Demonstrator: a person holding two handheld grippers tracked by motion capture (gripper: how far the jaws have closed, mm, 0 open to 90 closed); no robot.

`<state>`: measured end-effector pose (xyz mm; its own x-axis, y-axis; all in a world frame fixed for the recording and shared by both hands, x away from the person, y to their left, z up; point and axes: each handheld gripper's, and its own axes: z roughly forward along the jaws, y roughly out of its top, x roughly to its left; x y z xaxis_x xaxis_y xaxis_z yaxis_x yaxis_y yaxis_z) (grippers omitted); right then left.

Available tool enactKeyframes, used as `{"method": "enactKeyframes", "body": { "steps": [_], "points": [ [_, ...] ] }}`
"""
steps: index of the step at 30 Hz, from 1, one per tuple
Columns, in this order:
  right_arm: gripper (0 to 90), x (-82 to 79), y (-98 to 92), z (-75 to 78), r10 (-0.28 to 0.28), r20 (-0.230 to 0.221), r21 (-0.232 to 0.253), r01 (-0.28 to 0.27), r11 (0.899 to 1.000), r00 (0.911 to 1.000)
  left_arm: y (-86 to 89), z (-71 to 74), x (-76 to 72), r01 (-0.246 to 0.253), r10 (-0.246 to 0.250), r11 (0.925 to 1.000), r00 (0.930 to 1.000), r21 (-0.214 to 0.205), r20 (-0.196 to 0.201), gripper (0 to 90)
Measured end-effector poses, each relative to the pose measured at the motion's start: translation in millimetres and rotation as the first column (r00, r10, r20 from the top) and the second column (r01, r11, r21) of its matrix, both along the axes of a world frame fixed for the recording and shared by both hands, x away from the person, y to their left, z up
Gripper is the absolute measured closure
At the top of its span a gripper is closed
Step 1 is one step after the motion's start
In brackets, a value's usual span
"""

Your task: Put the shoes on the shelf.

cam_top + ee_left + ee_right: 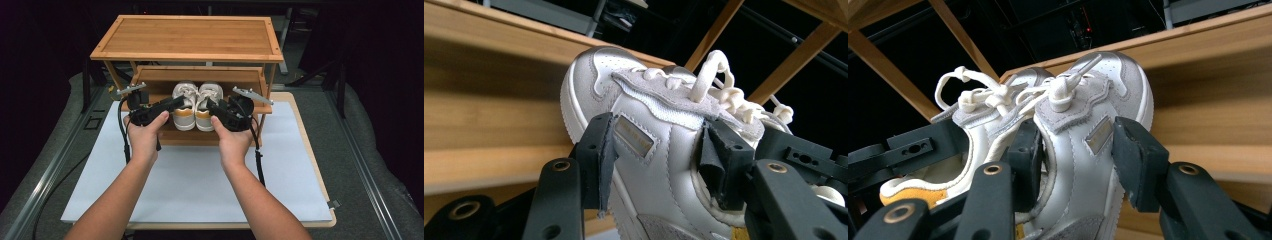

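Starting at the pads: the left gripper (659, 160) has its jaws clamped across the side wall of the left shoe (644, 130), one pad on the outer panel by the little metallic tag, the other down inside the collar. The right gripper (1080, 165) does the same thing mirrored on the right shoe (1088, 145), one jaw inside the opening, one on the outer side. So both are closed on a shoe, pretty wide because the wall is thick. Pinching the collar wall makes sense to me, it's the stiffest bit you can get a jaw around.

The shoes are silvery-white smooth leather with fuzzy grey suede patches, chunky cream laces and mustard heels. From the high view the pair sits side by side, toes pointing away, at the lower shelf (150, 82) of a bamboo rack (187, 37). Can't tell if the soles are resting on it or just off. The rack stands on a white mat (200, 185).
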<state>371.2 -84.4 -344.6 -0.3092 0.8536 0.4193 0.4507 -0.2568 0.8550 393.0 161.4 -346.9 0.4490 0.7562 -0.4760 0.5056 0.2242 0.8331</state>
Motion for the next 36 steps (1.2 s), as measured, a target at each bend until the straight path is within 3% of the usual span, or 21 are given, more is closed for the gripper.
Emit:
{"method": "enactKeyframes", "body": {
  "steps": [9, 15, 18, 22, 24, 27, 36],
  "points": [
    [55.7, 17.0, -4.5, -1.9, -0.004, -0.010, -0.010, 0.004, 1.000, 0.9999, -4.8, -5.8, 19.0, 0.007, -0.007, 0.9999, 1.0000, -0.009, -0.005, 51.9],
    [55.8, 36.1, -2.3, -7.8, -0.014, -0.028, -0.008, 0.014, 1.000, 0.9995, -7.3, -9.3, 33.6, -0.016, 0.016, 0.9998, 0.9999, 0.016, -0.003, 52.1],
    [55.8, 40.0, -1.8, -9.0, -0.011, -0.032, -0.012, 0.010, 1.000, 0.9994, -5.3, -10.7, 40.4, -0.005, 0.005, 0.9997, 0.9999, 0.023, -0.014, 52.1],
    [55.8, 49.5, -1.6, -11.8, -0.013, -0.034, 0.028, 0.013, 1.000, 0.9993, -0.9, -11.7, 49.1, -0.005, 0.005, 1.0000, 0.9994, -0.008, -0.034, 52.1],
    [55.8, 53.3, -1.0, -12.5, -0.014, -0.045, 0.028, 0.016, 0.999, 0.9989, -0.4, -12.3, 52.0, -0.005, 0.004, 0.9999, 0.9989, -0.015, -0.047, 52.0],
    [55.8, 56.8, -0.4, -13.6, -0.011, -0.049, 0.022, 0.012, 1.000, 0.9987, -0.9, -12.1, 55.9, -0.002, 0.003, 1.0000, 0.9989, 0.010, -0.046, 52.0],
    [55.5, 63.5, -2.8, -15.8, -0.005, -0.090, 0.024, 0.007, 1.000, 0.9959, 0.7, -17.4, 62.0, 0.006, -0.006, 1.0000, 0.9967, -0.006, -0.081, 51.5]
  ]
}}
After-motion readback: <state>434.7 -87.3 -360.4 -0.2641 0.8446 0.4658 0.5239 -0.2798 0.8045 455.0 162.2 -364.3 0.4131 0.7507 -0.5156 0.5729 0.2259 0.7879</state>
